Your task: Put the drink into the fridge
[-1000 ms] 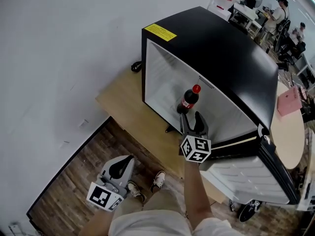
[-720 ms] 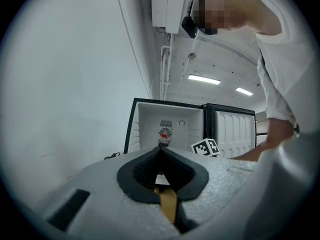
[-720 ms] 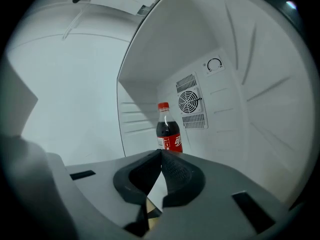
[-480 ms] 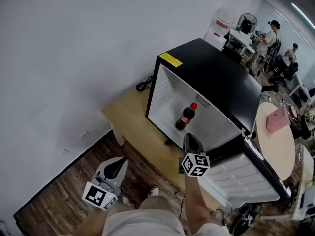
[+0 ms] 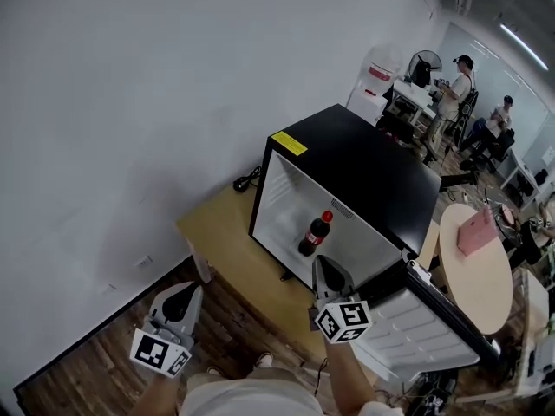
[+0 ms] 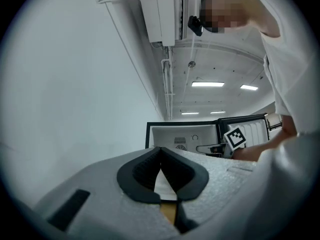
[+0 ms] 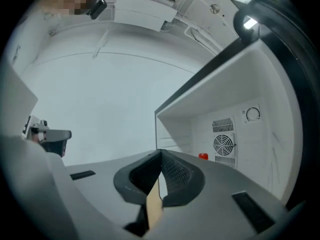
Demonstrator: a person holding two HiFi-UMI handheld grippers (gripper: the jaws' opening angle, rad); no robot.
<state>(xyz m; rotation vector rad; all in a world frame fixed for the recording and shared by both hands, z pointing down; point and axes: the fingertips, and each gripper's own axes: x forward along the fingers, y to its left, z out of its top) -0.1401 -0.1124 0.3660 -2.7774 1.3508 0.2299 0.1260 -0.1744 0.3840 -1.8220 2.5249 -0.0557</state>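
Backing away from the fridge, the right gripper has its jaws together and empty, like the left gripper. The drink stands inside; the door wants a smooth, full push.

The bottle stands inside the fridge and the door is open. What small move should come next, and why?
Probably bring the right tongs to the open door and push it shut. The bottle stands upright inside the fridge, and nothing touches it. The right tongs are shut and empty, and so are the left tongs, so closing the door seems to be all that is left.
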